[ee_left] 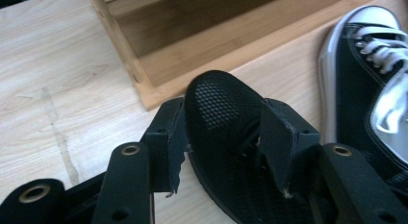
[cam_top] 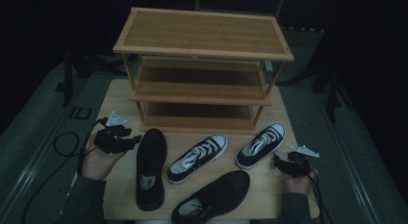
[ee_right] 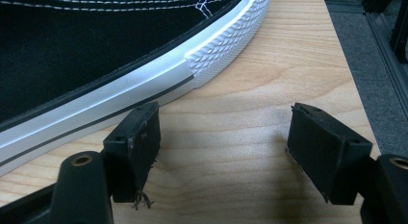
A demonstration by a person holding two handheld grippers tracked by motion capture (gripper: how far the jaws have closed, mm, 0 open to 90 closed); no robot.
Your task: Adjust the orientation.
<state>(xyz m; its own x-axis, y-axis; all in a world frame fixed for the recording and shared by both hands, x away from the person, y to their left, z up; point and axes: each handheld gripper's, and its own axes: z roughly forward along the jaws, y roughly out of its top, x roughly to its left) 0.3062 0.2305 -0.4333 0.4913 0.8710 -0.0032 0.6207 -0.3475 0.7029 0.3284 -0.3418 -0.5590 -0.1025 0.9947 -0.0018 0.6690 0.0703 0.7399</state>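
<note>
Four shoes on the wooden table, near side of a three-tier bamboo rack.

Item 1: black mesh shoe, left of the group, toe pointing far toward the rack's bottom shelf. The left gripper straddles its toe; in the left gripper view the pads stand either side of the mesh toe, spread and not visibly pressing.

Item 2: black-and-white sneaker, far right. The right gripper sits just near and right of it, jaws wide apart and empty; its heel rim lies beside the left pad.

Items 3–4: second sneaker, centre; second black shoe, near edge.

Handling note, judged: shelving appears to start with item 1. Close squarely across the toe where the upper is firm, then lift level so the heel clears the neighbouring sneaker.
</note>
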